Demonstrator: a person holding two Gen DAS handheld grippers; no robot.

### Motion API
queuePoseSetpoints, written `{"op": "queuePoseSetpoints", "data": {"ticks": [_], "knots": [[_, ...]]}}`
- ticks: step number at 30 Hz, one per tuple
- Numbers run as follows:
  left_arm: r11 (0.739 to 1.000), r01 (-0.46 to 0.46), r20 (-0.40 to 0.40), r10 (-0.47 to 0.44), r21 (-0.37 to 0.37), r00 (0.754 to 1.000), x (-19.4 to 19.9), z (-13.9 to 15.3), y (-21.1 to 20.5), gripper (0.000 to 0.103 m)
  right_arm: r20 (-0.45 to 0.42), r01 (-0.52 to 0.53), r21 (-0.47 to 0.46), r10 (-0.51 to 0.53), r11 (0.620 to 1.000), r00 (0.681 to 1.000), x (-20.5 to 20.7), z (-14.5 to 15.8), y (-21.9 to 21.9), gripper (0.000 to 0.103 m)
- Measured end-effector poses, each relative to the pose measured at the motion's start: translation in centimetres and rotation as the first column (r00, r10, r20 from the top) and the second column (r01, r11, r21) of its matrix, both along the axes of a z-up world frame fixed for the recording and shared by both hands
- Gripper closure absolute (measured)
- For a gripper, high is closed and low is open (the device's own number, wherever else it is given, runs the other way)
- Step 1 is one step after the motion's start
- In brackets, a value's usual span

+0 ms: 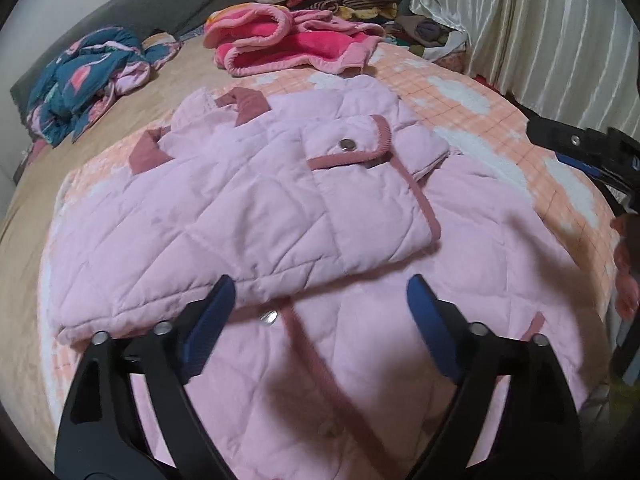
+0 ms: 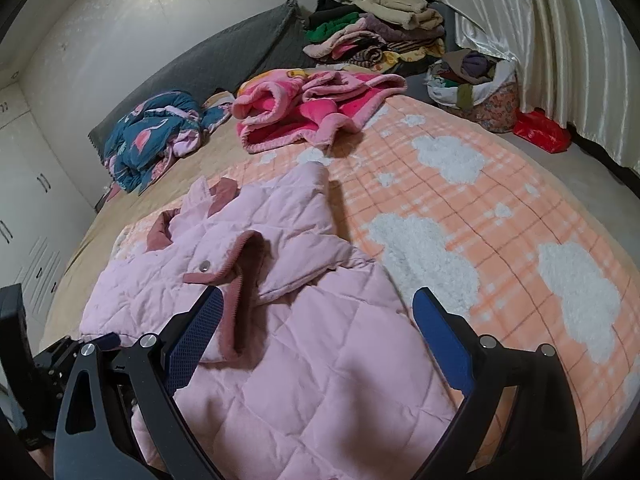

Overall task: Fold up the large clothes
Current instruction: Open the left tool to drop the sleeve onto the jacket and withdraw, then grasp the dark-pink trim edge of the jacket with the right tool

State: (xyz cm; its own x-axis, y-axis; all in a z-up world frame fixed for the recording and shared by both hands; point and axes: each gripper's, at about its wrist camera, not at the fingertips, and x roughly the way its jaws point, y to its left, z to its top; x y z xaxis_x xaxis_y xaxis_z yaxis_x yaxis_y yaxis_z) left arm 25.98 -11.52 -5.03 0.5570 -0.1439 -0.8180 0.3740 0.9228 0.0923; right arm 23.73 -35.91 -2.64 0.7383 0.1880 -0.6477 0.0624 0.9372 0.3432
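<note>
Risk: folded flap of pink quilted jacket (image 1: pixel 256 200), beyond the spread, empty left fingers (image 1: pixel 212 320), may spring open; right fingers (image 2: pixel 200 328) likewise apart.

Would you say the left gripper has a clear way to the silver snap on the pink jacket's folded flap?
Probably yes. The left gripper is open above the pink jacket, and nothing lies between it and the snap.

I can't read any text, label, brand or number anywhere in either wrist view from here.
</note>
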Motion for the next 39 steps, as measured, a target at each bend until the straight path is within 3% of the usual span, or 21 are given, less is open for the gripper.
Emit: {"op": "queuePoseSetpoints", "data": {"ticks": [2, 14, 24, 28, 33, 35, 37, 39], "knots": [[1.000, -0.027, 0.002, 0.027, -0.004, 1.000, 0.2, 0.5, 1.4, 0.009, 0.002, -0.027, -0.006, 0.027, 1.000, 1.000, 0.3, 0.3, 1.0, 0.008], [0.967, -0.253, 0.064, 0.252, 0.010, 0.966, 1.9, 3.0, 10.5, 0.009, -0.089, -0.192, 0.045, 0.195, 0.980, 0.977, 3.8, -1.7, 7.9, 0.008], [0.912, -0.410, 0.068, 0.411, -0.023, 0.909, 2.4, 3.0, 16.7, 0.009, -0.188, -0.175, 0.124, 0.197, 0.977, 0.962, 6.3, -5.5, 10.0, 0.008], [0.896, -0.441, 0.062, 0.444, -0.046, 0.894, 2.1, 2.9, 18.4, 0.009, -0.221, -0.158, 0.196, 0.200, 0.968, 0.954, 6.8, -7.2, 10.1, 0.024], [0.888, -0.457, 0.066, 0.459, -0.037, 0.886, 2.0, 2.7, 19.5, 0.009, -0.193, -0.144, 0.205, 0.184, 0.968, 0.964, 6.5, -7.3, 10.1, 0.030], [0.884, -0.465, 0.061, 0.466, -0.041, 0.882, 2.0, 2.6, 20.0, 0.009, -0.186, -0.148, 0.204, 0.186, 0.968, 0.965, 6.4, -7.3, 10.1, 0.040], [0.881, -0.471, 0.059, 0.474, -0.047, 0.879, 2.0, 2.5, 20.4, 0.009, -0.147, -0.187, 0.226, 0.224, 0.956, 0.963, 6.2, -6.9, 10.2, 0.072], [0.878, -0.477, 0.056, 0.479, -0.050, 0.876, 2.1, 2.5, 20.8, 0.009, -0.074, -0.228, 0.162, 0.242, 0.960, 0.967, 5.6, -5.3, 11.0, 0.079]]}}
